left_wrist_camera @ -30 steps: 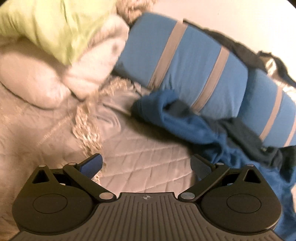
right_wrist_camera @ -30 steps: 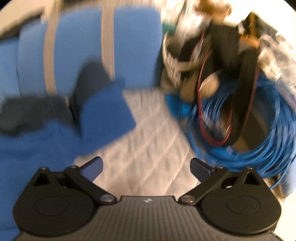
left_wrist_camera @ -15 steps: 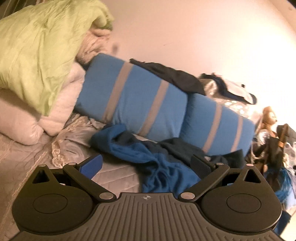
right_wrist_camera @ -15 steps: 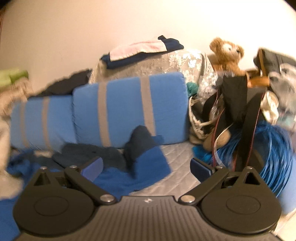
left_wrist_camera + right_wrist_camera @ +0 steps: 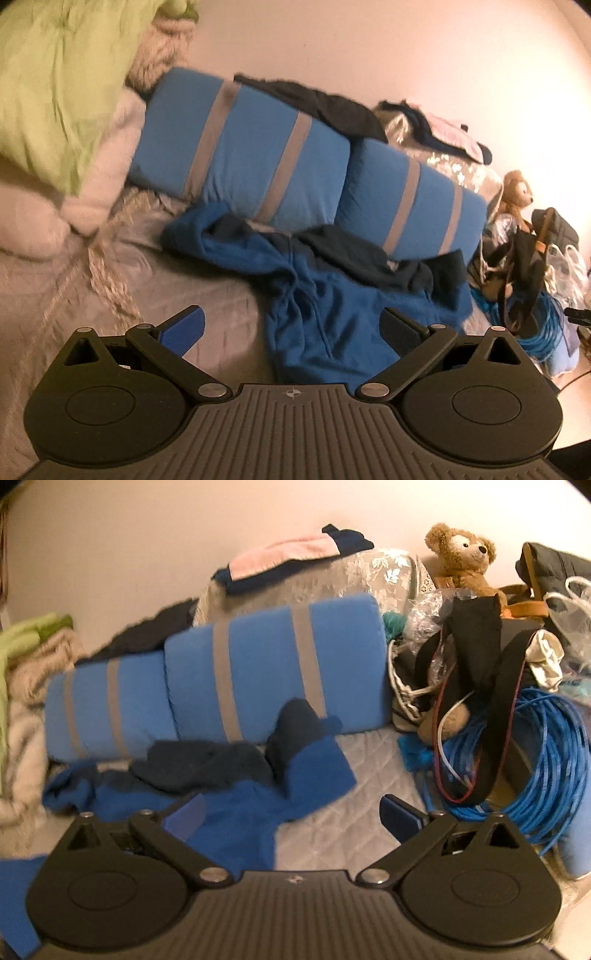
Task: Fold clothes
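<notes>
A crumpled blue hoodie [image 5: 321, 310] with a dark navy part [image 5: 369, 258] lies on the grey quilted bed [image 5: 184, 291], against two blue striped bolsters [image 5: 251, 155]. My left gripper [image 5: 291, 328] hovers open just in front of the hoodie's body, holding nothing. In the right wrist view the same hoodie [image 5: 258, 797] spreads at lower left, one sleeve [image 5: 314, 764] folded out over the quilt [image 5: 354, 812]. My right gripper [image 5: 293, 816] is open above the garment's right edge, with nothing between its fingers.
A green pillow [image 5: 62, 85] and white bedding [image 5: 33, 221] pile up at the left. Folded pink and navy clothes [image 5: 291, 557] rest behind the bolsters. A teddy bear [image 5: 461, 557], black bags [image 5: 476, 657] and a coil of blue cable [image 5: 546, 757] crowd the right side.
Both cameras have pulled back and tilted up from close over the quilt, then dipped slightly toward the hoodie. The hoodie has not moved and both grippers stayed open.
</notes>
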The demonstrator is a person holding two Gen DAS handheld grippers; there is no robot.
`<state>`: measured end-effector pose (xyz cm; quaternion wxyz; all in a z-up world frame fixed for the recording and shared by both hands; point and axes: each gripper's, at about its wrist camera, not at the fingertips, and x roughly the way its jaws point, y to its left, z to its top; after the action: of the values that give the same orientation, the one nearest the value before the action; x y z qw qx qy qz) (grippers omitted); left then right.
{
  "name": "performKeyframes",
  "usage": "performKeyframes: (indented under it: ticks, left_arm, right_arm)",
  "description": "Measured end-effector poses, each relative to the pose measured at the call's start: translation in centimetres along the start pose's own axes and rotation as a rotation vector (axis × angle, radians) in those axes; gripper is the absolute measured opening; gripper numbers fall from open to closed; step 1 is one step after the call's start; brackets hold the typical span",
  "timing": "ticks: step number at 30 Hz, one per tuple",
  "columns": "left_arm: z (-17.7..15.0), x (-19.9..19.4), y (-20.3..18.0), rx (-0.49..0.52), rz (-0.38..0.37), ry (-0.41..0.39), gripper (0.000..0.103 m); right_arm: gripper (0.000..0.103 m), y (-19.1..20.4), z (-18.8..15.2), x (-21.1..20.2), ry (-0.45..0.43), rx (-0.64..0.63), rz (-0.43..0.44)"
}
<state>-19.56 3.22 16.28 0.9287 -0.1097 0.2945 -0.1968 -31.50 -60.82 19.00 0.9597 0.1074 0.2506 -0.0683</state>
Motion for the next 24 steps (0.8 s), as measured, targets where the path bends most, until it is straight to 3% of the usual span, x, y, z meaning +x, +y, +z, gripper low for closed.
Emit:
performKeyframes:
  ticks: [6,10,13,15,17,20,24]
  left_arm:
    - [-2.9,2.9,1.3,-0.133,-0.114,0.069,0.103]
    - [-4.5,4.5,1.7,-0.189,-0.146,0.132,0.102]
    - [-5.7,5.5,2.2,-0.257,-0.231,0.173,0.100]
    - [-6.4,6.0,2.5,-0.302,-0.281,0.199,0.089]
    - [-7.1,6.6,2.5,-0.334,-0.313,0.227,0.087]
    - [-7.9,7.1,2.3,-0.359,-0.346,0.267,0.060]
    - [-8.6,7.1,1.8,-0.348,-0.355,0.287,0.055]
  right_arm:
    - [0.103,-0.1,-1.5,0.3,0.053,0.077,0.121]
    - [0.103,0.1,-2.4,0.2,0.071,0.068,0.206]
    - [0.103,0.3,-3.1,-0.2,0.067,0.026,0.238]
    - [0.103,0.1,-3.3,-0.3,0.084,0.020,0.265]
    - [0.103,-0.1,-3.8,-0.3,0.110,0.015,0.288]
    - [0.103,0.1,-4.6,-0.2,0.142,-0.025,0.270]
    - [0.103,0.1,-5.8,0.0,0.194,-0.046,0.288]
